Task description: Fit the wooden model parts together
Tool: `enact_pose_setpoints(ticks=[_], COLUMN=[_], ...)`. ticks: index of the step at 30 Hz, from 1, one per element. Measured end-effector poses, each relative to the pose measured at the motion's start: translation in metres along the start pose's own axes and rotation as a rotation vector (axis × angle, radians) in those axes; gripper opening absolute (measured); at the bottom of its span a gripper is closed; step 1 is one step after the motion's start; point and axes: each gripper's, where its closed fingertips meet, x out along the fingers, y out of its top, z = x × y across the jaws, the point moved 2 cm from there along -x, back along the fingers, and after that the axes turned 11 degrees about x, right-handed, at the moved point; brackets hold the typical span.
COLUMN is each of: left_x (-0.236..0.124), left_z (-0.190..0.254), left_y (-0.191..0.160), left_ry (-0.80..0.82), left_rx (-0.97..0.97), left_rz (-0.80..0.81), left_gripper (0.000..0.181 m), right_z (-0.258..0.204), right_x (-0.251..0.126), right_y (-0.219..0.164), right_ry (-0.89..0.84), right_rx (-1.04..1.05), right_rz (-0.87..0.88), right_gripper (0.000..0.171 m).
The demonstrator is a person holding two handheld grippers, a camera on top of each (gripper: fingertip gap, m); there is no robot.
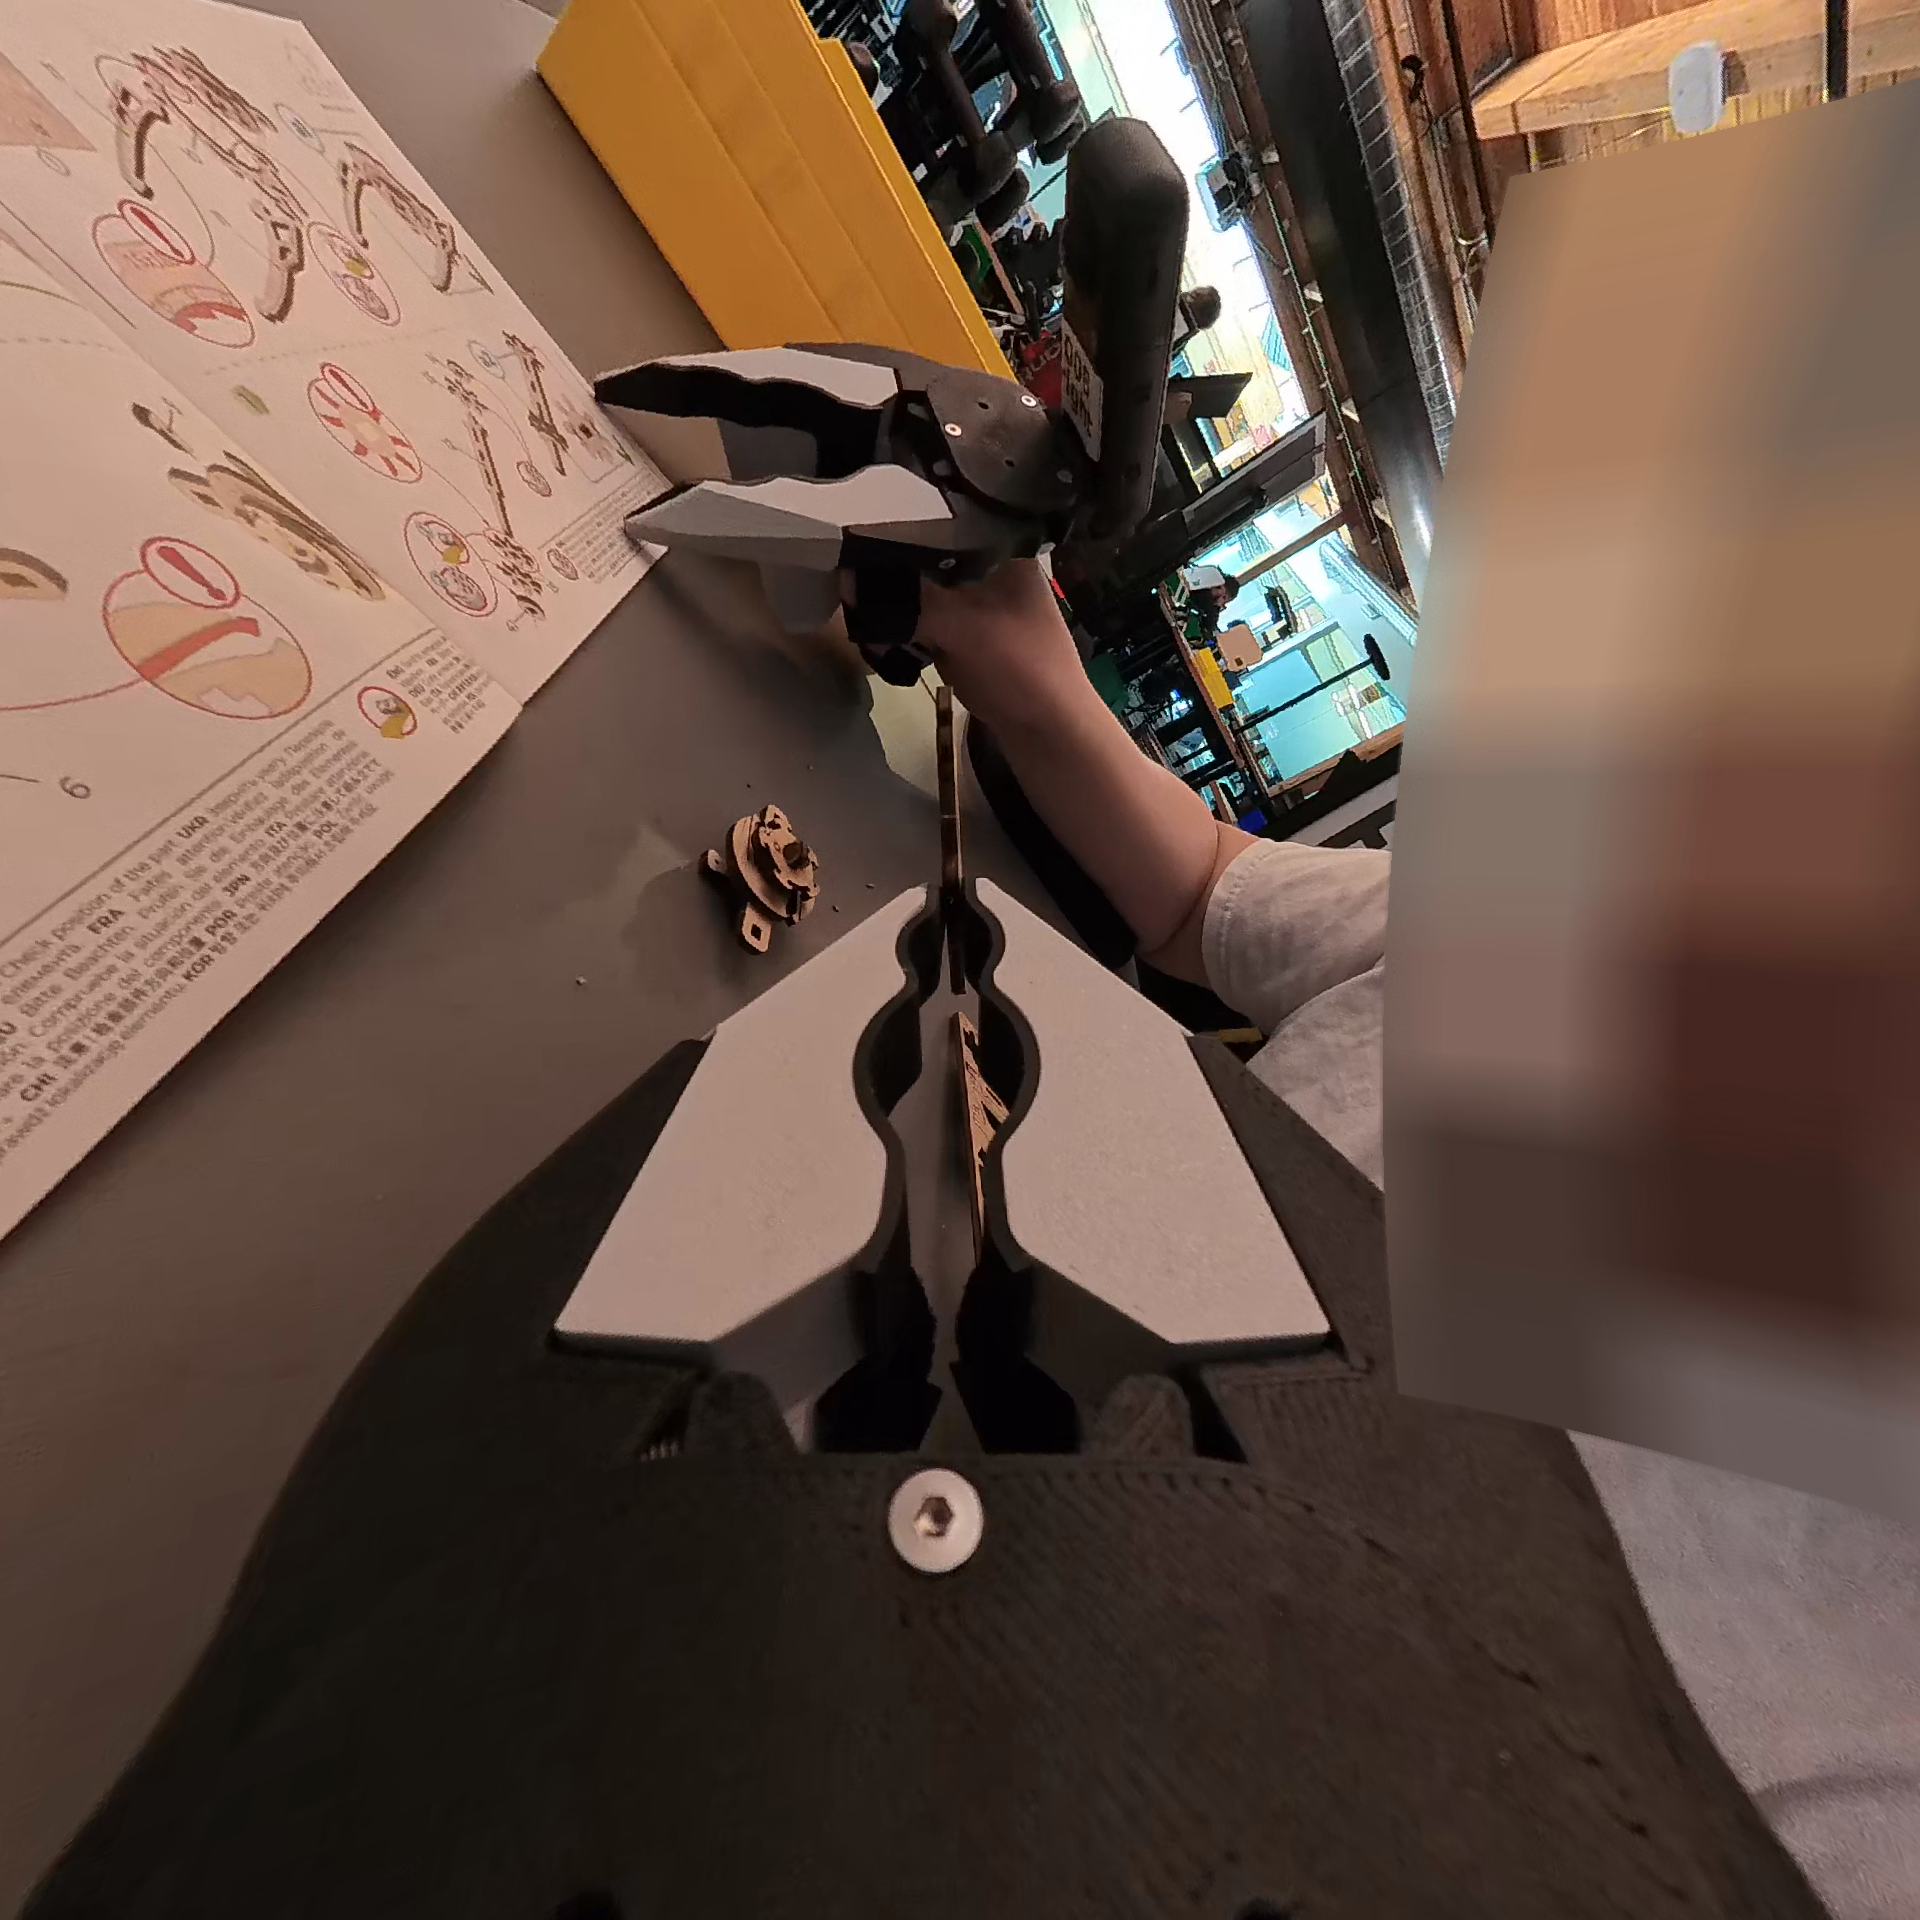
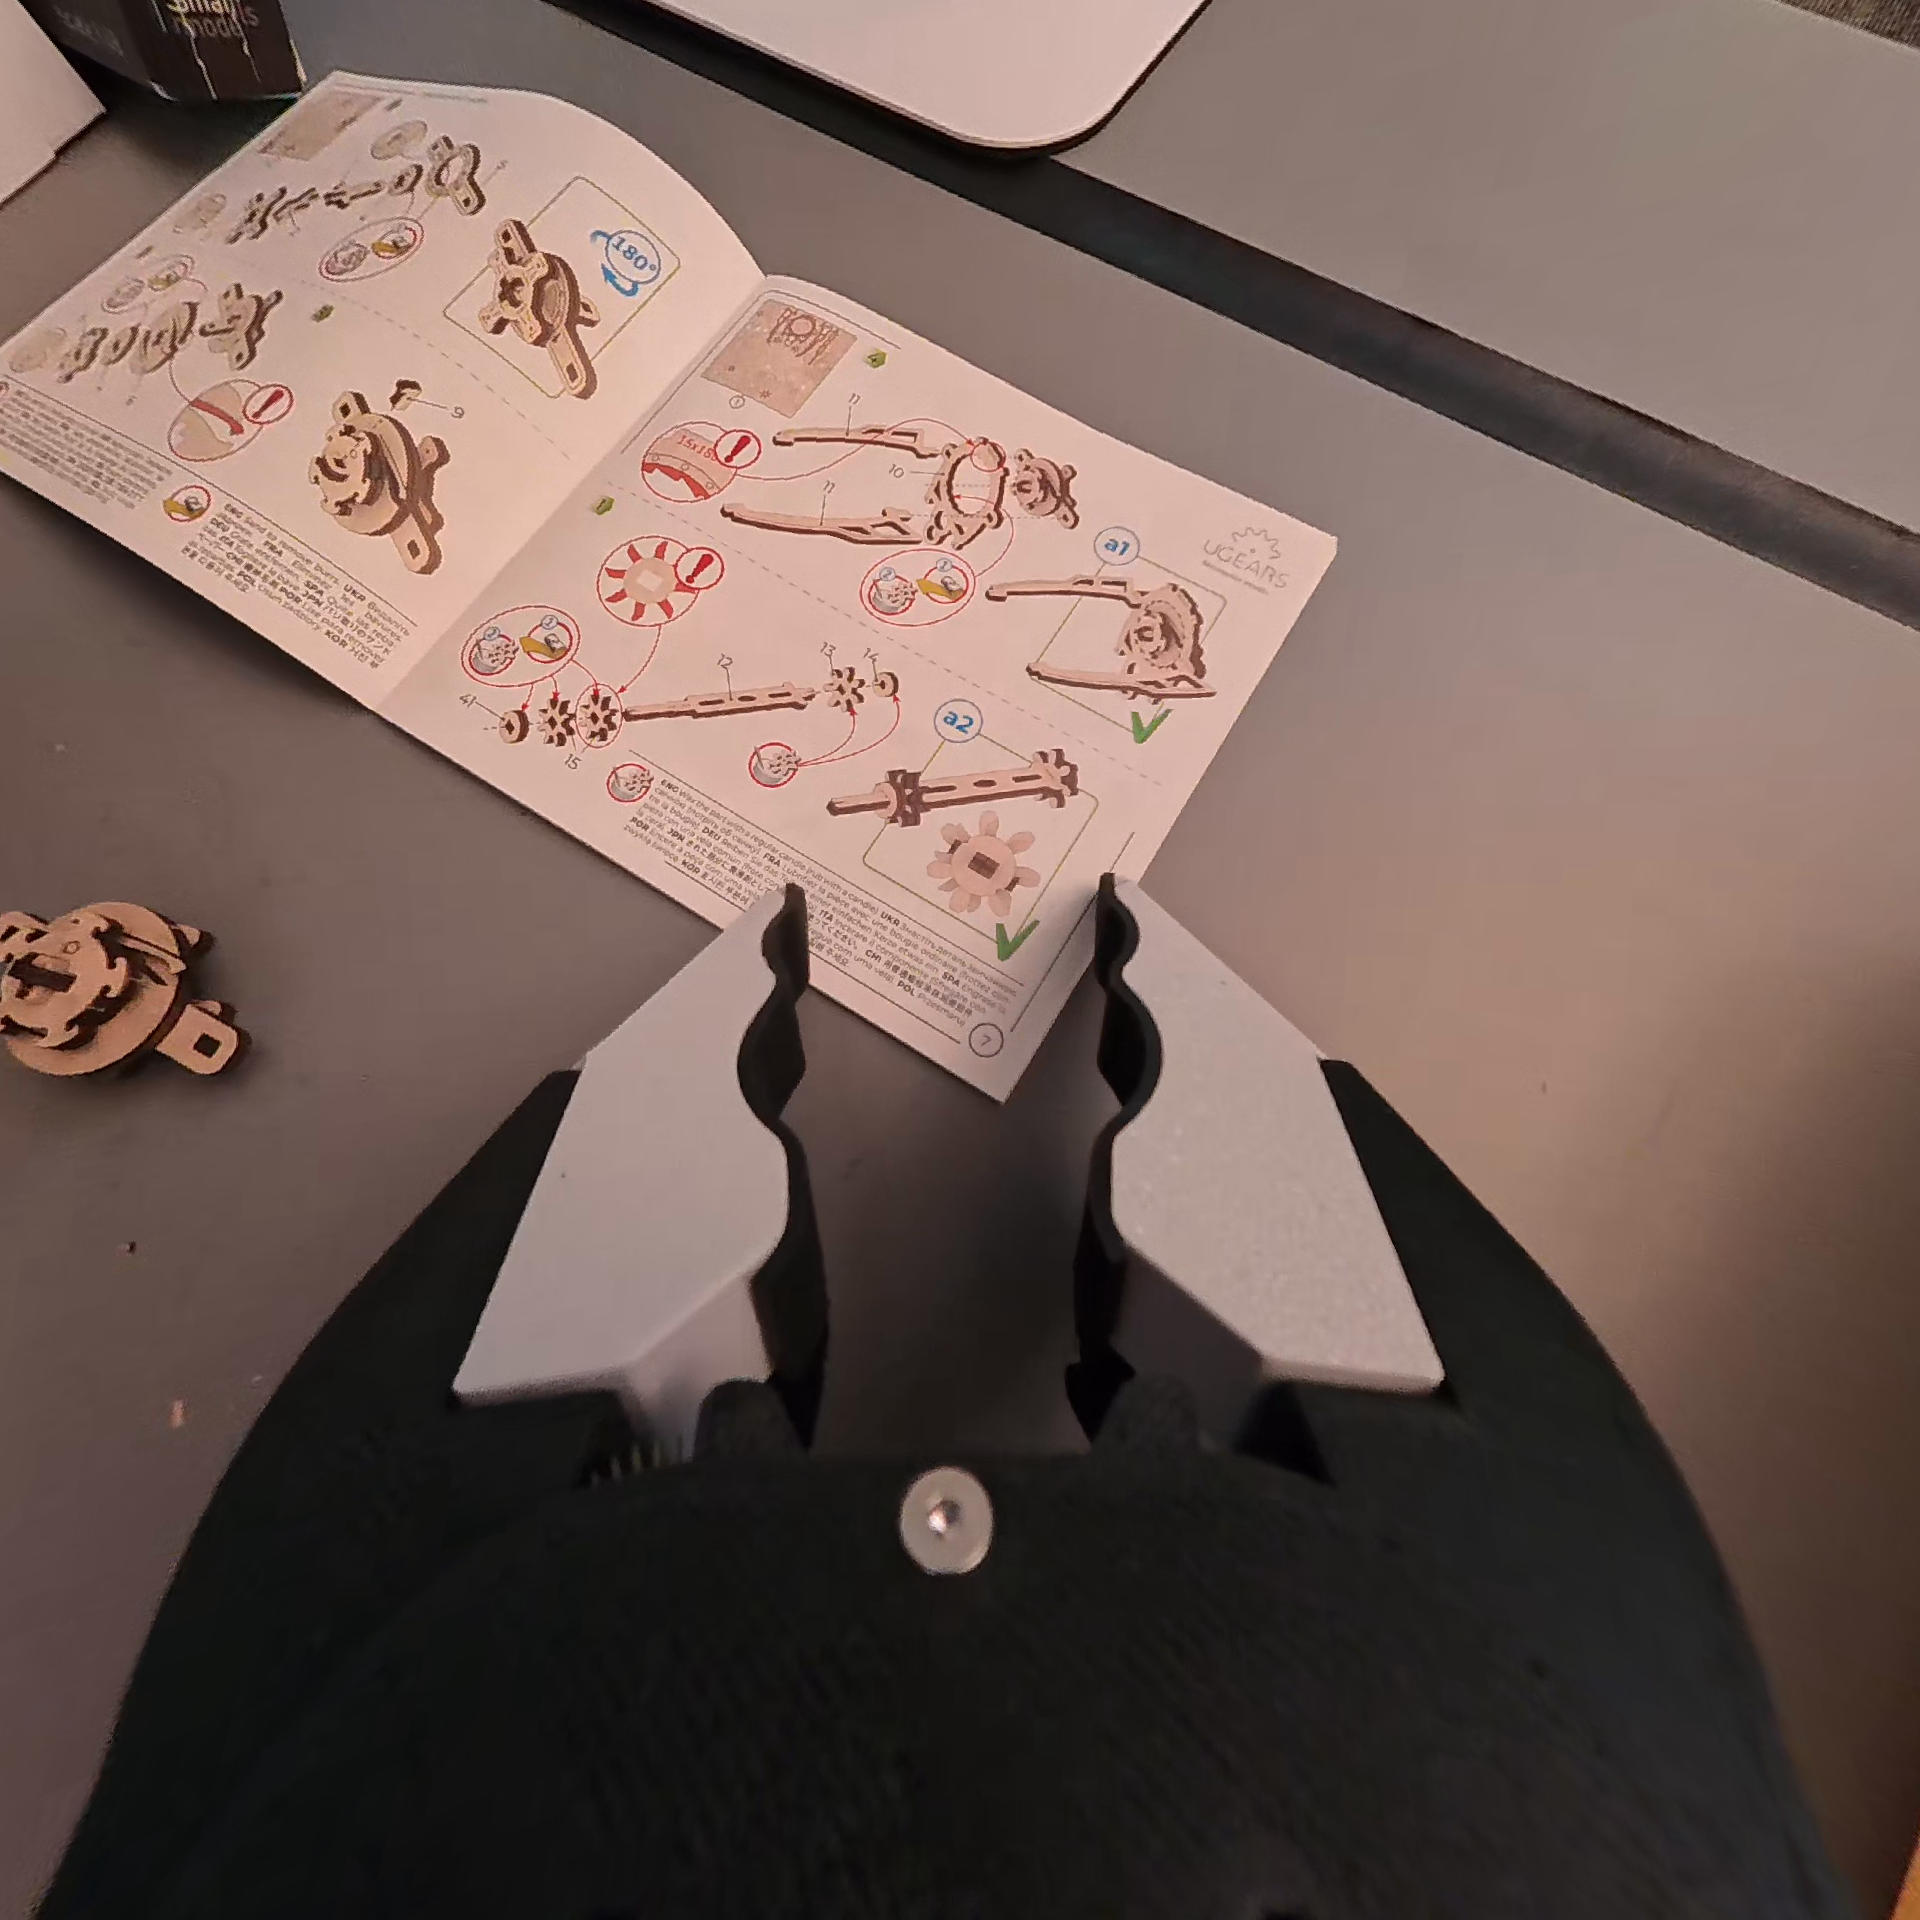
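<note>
My left gripper (image 1: 951, 899) is shut on a thin flat wooden piece (image 1: 948, 790), seen edge-on; it sticks out past the fingertips and runs back between the jaws. A small round wooden subassembly (image 1: 769, 868) lies on the grey table ahead and left of it; it also shows at the left edge of the right wrist view (image 2: 99, 987). My right gripper (image 2: 951, 899) is open and empty, hovering over the lower right corner of the open instruction booklet (image 2: 665, 520). The right gripper also shows in the left wrist view (image 1: 634, 462), its tips at the booklet's corner.
The booklet (image 1: 208, 520) lies open on the grey table (image 2: 1455, 935). A yellow bin (image 1: 769, 197) stands beyond it. A white board (image 2: 935, 62) and a dark box (image 2: 177, 42) lie at the far edge. A person's forearm (image 1: 1049, 748) reaches over the table. My right fingertips sit around 20 centimeters from my left ones. My left gripper's tips are some 7 centimeters from the small round wooden subassembly (image 1: 769, 868).
</note>
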Motion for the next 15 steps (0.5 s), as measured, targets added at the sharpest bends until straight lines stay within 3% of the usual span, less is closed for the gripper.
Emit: enact_pose_setpoints(ticks=[15], left_x=[0.002], left_z=[0.002], left_y=[-0.001], left_ry=[-0.002], left_rx=[0.007], left_rz=[-0.004], left_gripper=[0.000], right_z=[-0.002], right_x=[-0.010], right_y=[0.027], right_ry=[0.035], right_rx=[-0.016], right_rz=[0.203], right_gripper=[0.052])
